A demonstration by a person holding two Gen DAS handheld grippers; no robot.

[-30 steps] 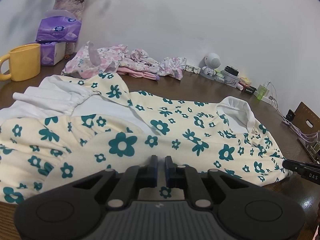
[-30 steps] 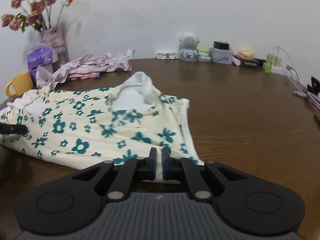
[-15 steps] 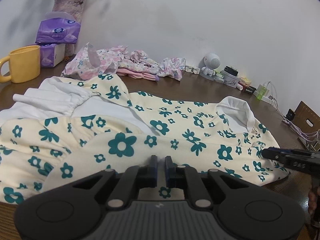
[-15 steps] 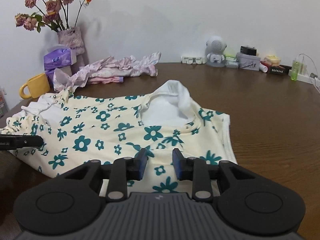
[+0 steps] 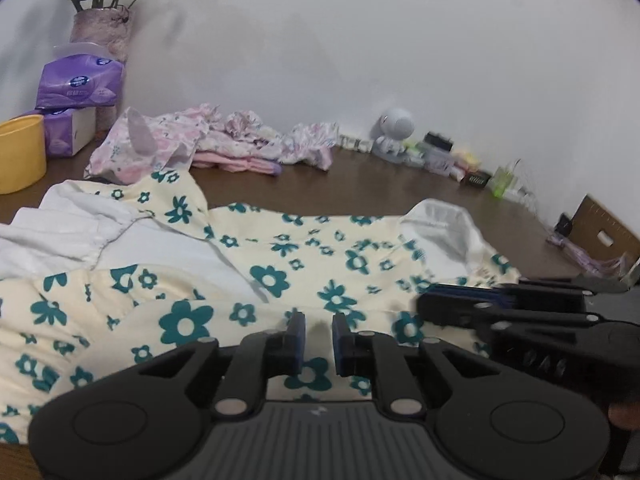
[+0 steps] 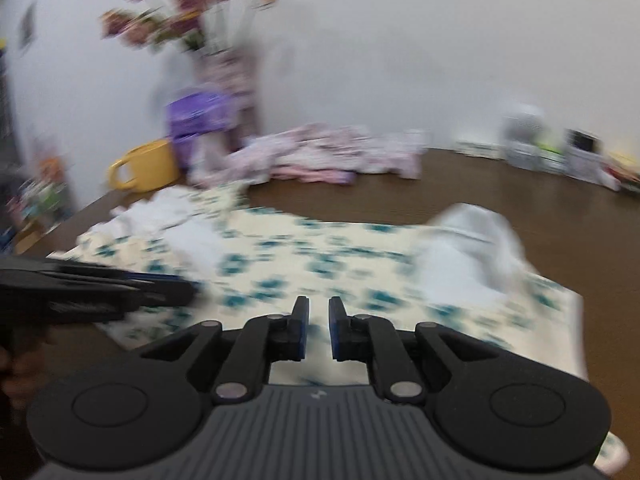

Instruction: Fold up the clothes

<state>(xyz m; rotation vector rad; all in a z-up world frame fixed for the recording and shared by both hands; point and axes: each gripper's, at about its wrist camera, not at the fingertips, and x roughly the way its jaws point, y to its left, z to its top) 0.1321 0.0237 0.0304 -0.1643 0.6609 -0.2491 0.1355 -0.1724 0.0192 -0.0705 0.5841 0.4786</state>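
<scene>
The cream floral garment (image 5: 304, 276) lies spread, partly doubled over, on the tabletop (image 5: 360, 196), both the left claw (image 5: 318, 336) and right claw (image 6: 318, 330) slightly parted and empty above its near edge, so another fold likely needs that hem gripped

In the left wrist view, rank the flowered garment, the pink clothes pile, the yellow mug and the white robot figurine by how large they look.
1. Flowered garment, by far the largest.
2. Pink clothes pile.
3. Yellow mug, though it is cut off at the frame edge and nearer the camera, so this place is unsure.
4. White robot figurine.
</scene>
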